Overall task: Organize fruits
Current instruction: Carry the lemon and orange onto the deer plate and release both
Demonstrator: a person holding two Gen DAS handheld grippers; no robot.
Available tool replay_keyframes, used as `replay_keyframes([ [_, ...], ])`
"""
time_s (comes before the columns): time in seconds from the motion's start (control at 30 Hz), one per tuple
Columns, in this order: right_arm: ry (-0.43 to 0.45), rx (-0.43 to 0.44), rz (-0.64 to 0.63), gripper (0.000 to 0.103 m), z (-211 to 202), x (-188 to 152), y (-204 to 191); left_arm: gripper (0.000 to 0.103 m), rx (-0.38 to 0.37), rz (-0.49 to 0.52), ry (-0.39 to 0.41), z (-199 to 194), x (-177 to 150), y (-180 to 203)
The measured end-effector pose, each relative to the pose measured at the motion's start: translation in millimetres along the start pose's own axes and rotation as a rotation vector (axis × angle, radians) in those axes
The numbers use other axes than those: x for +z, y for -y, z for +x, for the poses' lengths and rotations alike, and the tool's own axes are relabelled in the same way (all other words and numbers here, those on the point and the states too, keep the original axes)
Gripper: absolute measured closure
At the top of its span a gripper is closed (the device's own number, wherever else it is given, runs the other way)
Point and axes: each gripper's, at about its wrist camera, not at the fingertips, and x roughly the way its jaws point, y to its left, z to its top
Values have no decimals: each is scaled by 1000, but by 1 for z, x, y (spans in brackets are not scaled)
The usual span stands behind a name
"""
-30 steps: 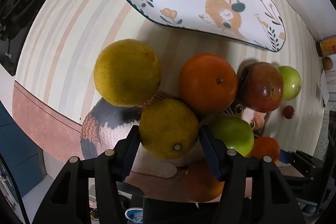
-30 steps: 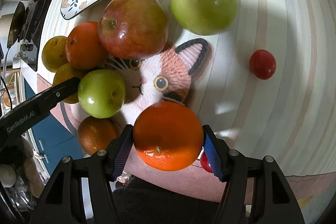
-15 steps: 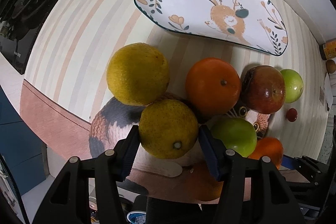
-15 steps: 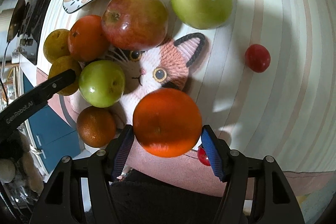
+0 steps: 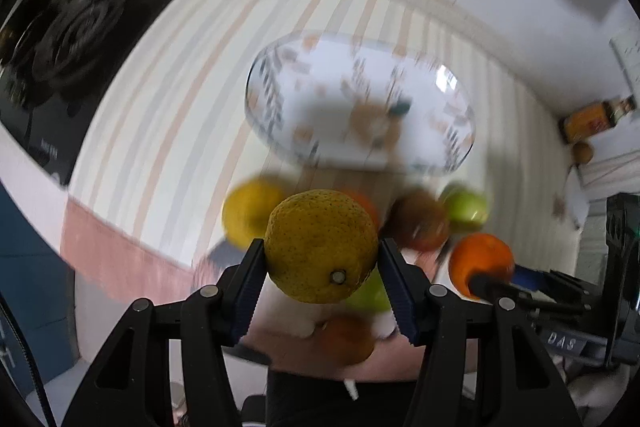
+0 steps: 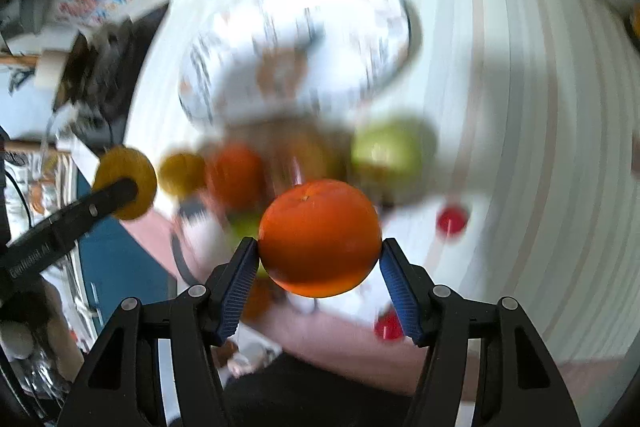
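Left gripper (image 5: 321,269) clamps a yellow citrus (image 5: 321,245), sharp against a smeared background; right gripper (image 6: 319,259) clamps an orange (image 6: 319,237). Both fruits are held clear above the striped table (image 5: 168,115). Patterned plate (image 5: 360,105) at 12 o'clock and the fruit pile (image 6: 384,151) below it are motion-blurred, details unreadable, with part of the pile hidden behind the held fruits.

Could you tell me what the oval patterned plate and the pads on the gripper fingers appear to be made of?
The plate looks like glazed ceramic: a glossy white surface with a bright window glint and printed motifs, though blur leaves melamine possible. The finger pads on the left gripper, which clamp the yellow citrus, look like matte blue rubber or soft plastic with fine ribbing.
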Motion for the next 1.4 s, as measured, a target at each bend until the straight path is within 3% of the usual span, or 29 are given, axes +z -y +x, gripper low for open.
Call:
replay_keyframes([
  [0.1, 65, -11, -42, 38, -5, 42, -3, 49, 18, 17, 24, 4, 38, 7],
  [0.2, 66, -25, -84, 39, 5, 78, -8, 49, 41, 46, 17, 20, 75, 9],
  [0.37, 19, -80, -145, 39, 43, 136, -21, 49, 70, 46, -55, 66, 129, 4],
  [0.53, 5, -128, -171, 40, 65, 167, -27, 49, 83, 11, -130, 101, 160, -3],
  [0.97, 5, -131, -139, 44, 54, 199, -32, 48, 26, -64, -240, 134, 168, -9],
  [1.13, -6, -119, -90, 32, 48, 201, -23, 48, 0, -99, -207, 120, 166, -13],
  [1.17, -4, -121, -81, 29, 46, 197, -22, 41, -4, -101, -198, 116, 166, -14],
  [1.2, -5, -127, -70, 23, 45, 195, -20, 27, -5, -98, -190, 112, 166, -14],
  [1.27, -13, -133, -40, 17, 44, 190, -15, 16, 18, -85, -168, 102, 162, -14],
  [1.4, -14, -183, -25, 9, 35, 175, -10, 15, 57, -71, -135, 88, 157, -15],
])
